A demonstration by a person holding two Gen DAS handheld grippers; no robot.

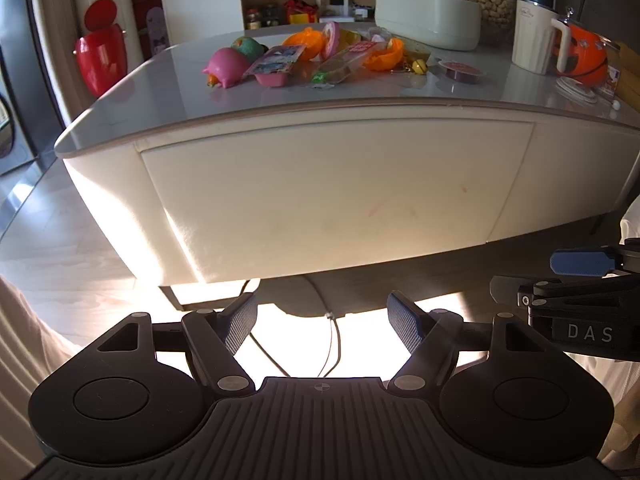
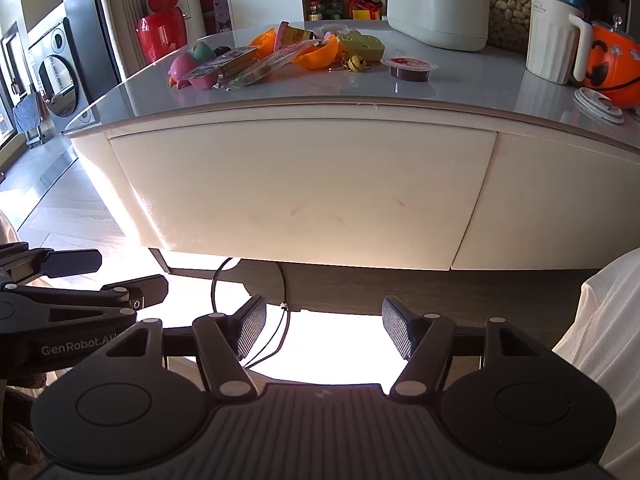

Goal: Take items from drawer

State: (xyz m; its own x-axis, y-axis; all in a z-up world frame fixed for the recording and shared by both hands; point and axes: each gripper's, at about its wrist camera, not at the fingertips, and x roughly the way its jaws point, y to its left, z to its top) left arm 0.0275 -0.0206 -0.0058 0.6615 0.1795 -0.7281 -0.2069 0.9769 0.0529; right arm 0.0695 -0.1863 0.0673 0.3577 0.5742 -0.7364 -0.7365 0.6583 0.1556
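A cream drawer front (image 1: 332, 196) sits closed under the grey tabletop (image 1: 160, 80); it also fills the right wrist view as the drawer front (image 2: 304, 188). My left gripper (image 1: 322, 322) hangs open below and in front of it, nothing between its blue pads. My right gripper (image 2: 324, 326) is open too and empty, at about the same height. Each gripper shows at the edge of the other's view: the right gripper (image 1: 560, 276) and the left gripper (image 2: 100, 276). On the table lie a pink pig toy (image 1: 226, 68), orange shells (image 1: 306, 42) and snack packets (image 1: 276, 66).
A white oval container (image 1: 428, 20), a jar of nuts (image 1: 490, 4), a white jug (image 1: 538, 40) and an orange pumpkin pail (image 1: 584, 56) stand at the table's back right. A red bin (image 1: 100, 56) stands on the left. Cables (image 1: 332, 344) hang under the table. A white sleeve (image 2: 604, 340) shows at right.
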